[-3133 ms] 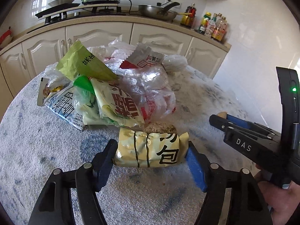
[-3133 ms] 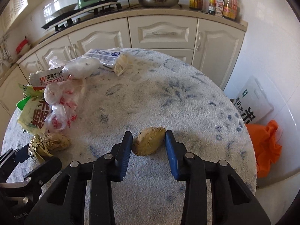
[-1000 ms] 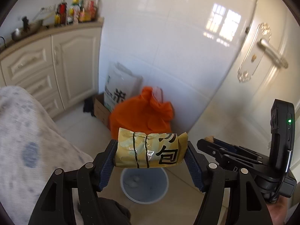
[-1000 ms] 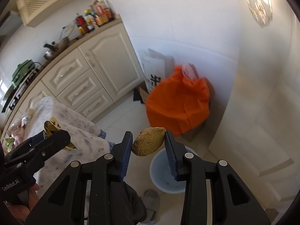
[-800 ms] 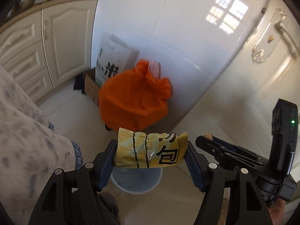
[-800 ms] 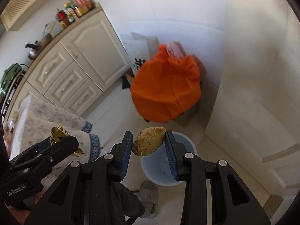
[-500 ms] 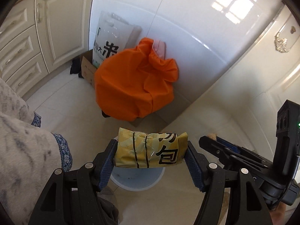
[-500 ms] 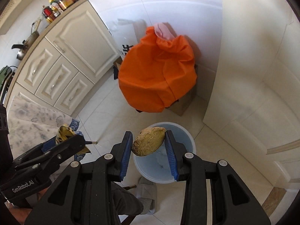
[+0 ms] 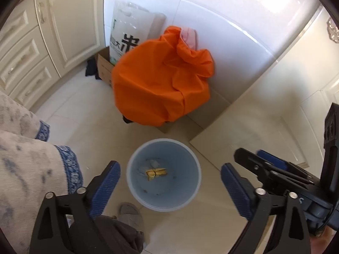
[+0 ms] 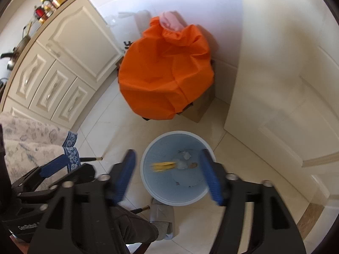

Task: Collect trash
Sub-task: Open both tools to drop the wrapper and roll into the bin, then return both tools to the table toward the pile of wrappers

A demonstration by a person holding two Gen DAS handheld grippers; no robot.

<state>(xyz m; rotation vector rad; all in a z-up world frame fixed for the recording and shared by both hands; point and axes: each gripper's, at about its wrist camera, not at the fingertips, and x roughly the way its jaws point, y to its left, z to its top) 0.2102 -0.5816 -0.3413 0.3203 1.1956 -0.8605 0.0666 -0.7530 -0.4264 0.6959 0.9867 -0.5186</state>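
A pale blue bin (image 9: 135, 192) stands on the floor tiles, right below both grippers. My left gripper (image 9: 169, 166) hangs over it with its jaws opening and nothing between them. The yellow wrapper (image 9: 155, 172) lies inside the bin. In the right wrist view my right gripper (image 10: 167, 152) is also opening above the bin (image 10: 175, 201), empty. The yellow wrapper (image 10: 163, 166) shows blurred down inside, beside the small brown lump (image 10: 192, 165) and pale scraps. Each gripper also shows at the edge of the other's view.
An orange bag (image 9: 161, 84) over a cardboard box sits just behind the bin, with a white rice sack (image 9: 127, 31) against the tiled wall. Cream cabinets (image 10: 63, 63) run on the left. The tablecloth edge (image 9: 31, 169) hangs near-left. A person's slipper (image 10: 163, 216) touches the bin.
Both grippers have sunk closer to the bin and their jaws have spread. The yellow wrapper and the brown lump have left the jaws and now sit in the bin.
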